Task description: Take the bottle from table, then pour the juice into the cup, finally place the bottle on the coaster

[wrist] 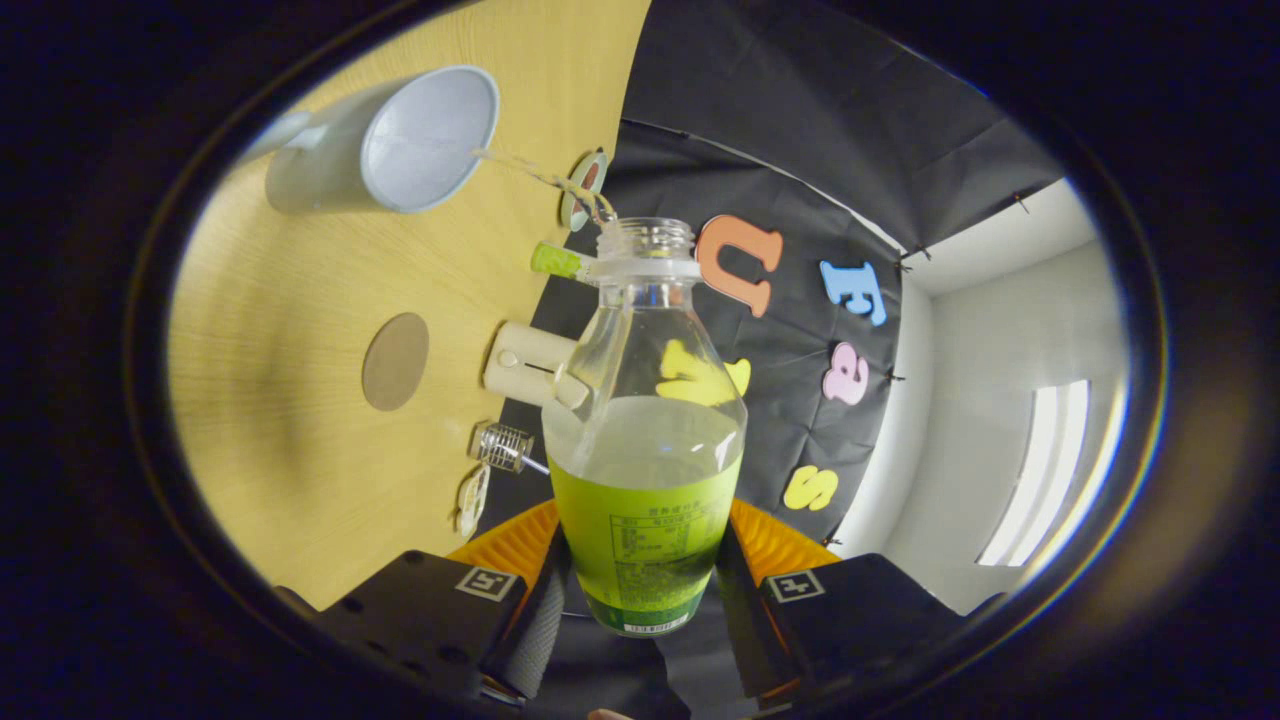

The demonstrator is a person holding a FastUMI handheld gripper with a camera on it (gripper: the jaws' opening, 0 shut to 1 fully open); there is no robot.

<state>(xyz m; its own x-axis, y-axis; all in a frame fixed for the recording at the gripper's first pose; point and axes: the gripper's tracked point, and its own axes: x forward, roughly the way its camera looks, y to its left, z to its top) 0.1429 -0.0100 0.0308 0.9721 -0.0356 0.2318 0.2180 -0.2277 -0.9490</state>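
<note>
bottle [645, 470] | clamped between gripper [640, 600] fingers | tipped toward cup [425, 140]

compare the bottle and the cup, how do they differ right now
The bottle is clear, part full of green juice and clamped between the tongs; the cup is opaque pale grey, looks empty and stands free on the table beyond them. The bottle's mouth is narrow, the cup's wide. Both are uncapped and open.
</note>
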